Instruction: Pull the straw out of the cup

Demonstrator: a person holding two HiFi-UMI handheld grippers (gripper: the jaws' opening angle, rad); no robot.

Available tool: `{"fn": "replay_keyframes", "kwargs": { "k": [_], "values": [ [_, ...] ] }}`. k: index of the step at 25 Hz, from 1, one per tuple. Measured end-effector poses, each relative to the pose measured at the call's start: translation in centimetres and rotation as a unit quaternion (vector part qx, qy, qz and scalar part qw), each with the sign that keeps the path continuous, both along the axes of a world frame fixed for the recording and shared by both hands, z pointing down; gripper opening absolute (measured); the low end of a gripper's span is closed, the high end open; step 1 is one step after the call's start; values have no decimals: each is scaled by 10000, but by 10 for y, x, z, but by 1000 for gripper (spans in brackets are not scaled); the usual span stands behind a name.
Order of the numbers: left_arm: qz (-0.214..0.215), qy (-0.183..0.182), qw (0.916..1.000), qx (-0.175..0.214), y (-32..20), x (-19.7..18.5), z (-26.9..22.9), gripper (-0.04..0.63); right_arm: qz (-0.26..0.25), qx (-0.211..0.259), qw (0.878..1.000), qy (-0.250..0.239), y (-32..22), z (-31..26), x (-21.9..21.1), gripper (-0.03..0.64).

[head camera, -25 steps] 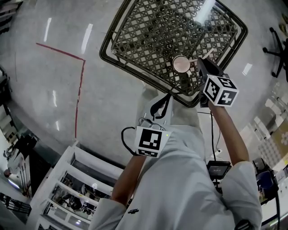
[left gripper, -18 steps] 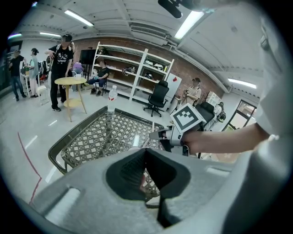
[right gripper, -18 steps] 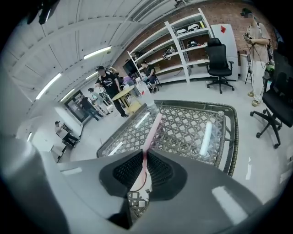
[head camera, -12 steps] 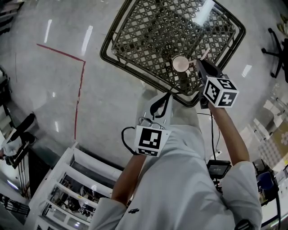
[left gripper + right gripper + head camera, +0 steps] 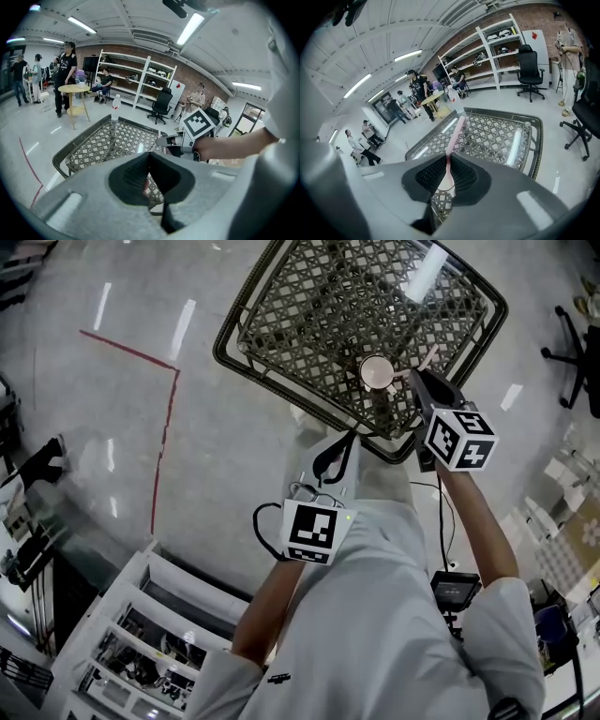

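A small cup (image 5: pixel 378 372) stands on the lattice-topped table (image 5: pixel 225 352), near its edge on my side. A pink straw (image 5: pixel 454 131) runs up between the pads of my right gripper (image 5: pixel 448 157), which has just been closing and is shut on it. In the head view the straw (image 5: pixel 428 359) sticks out beyond that gripper (image 5: pixel 415 379), just right of the cup. The straw's lower end is hidden, so I cannot tell whether it is still inside the cup. My left gripper (image 5: pixel 347 444) hangs short of the table, shut with nothing in it (image 5: pixel 149 155).
A clear bottle (image 5: pixel 115 105) stands at the table's far end. A white shelf unit (image 5: pixel 141 615) is at my lower left, with a red floor line (image 5: pixel 169 418) beyond it. An office chair (image 5: pixel 572 343) is at right. People stand around a round table (image 5: pixel 75 89) far off.
My right gripper has risen a little with the straw, whose free end now shows more plainly to the right of the cup. The left gripper has stayed where it was.
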State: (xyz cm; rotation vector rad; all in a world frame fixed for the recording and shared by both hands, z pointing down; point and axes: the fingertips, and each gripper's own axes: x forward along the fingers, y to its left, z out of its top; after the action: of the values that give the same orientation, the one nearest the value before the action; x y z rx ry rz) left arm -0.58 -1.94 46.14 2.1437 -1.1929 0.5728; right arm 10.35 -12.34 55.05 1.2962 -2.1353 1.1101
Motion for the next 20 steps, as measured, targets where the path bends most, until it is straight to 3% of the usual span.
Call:
{"fn": "replay_keyframes", "kwargs": {
  "k": [20],
  "values": [
    [-36,134,9993,339,-6,-15,-25,-2,-77,618,9980,108,10,-63,-6,34]
  ]
}}
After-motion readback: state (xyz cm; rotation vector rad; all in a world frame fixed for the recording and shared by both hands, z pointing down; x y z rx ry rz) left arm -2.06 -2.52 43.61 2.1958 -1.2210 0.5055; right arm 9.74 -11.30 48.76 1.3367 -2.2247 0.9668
